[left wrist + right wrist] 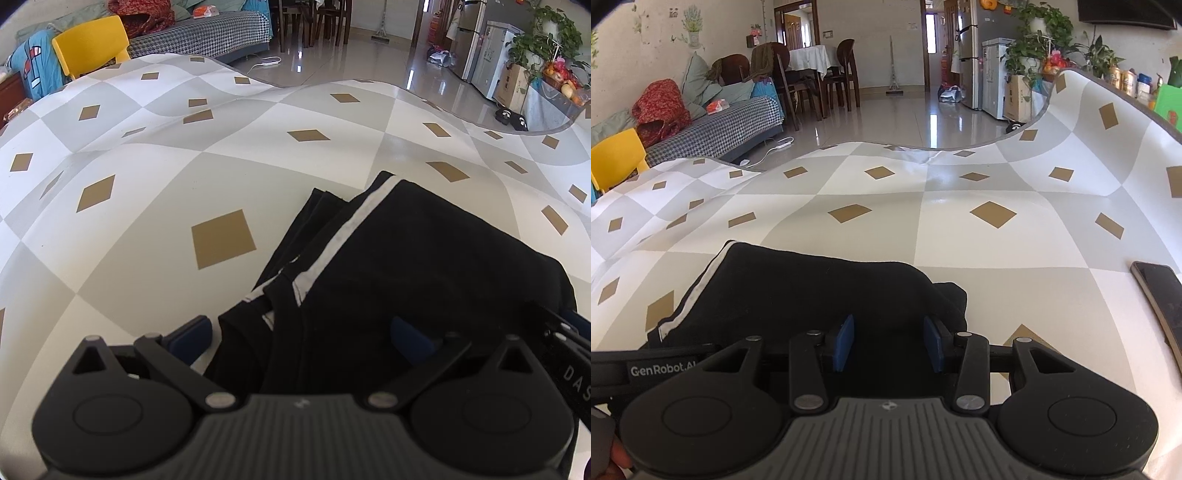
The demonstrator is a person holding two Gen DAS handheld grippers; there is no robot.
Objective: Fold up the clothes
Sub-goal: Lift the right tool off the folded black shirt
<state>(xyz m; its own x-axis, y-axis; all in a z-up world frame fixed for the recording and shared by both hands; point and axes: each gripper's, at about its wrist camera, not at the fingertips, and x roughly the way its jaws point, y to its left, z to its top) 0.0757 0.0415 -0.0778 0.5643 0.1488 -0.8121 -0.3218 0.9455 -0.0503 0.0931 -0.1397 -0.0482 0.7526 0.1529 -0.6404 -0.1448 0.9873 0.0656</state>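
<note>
A black garment with a white side stripe [406, 258] lies folded in layers on the checkered mat [184, 177]. My left gripper [301, 339] is open, its blue pads wide apart, the left pad [192, 338] beside the cloth on the mat and the right pad [410, 339] over it. In the right wrist view the same garment [812, 291] lies as a thick folded bundle on the mat [997, 266]. My right gripper [889, 341] is open, with both blue pads over the near edge of the cloth and a gap between them.
A dark phone [1161, 302] lies on the mat at the right. The mat's far edge curls up at the right [1108, 110]. Beyond it are a yellow chair [92, 44], a sofa [713, 129], a dining table and a fridge.
</note>
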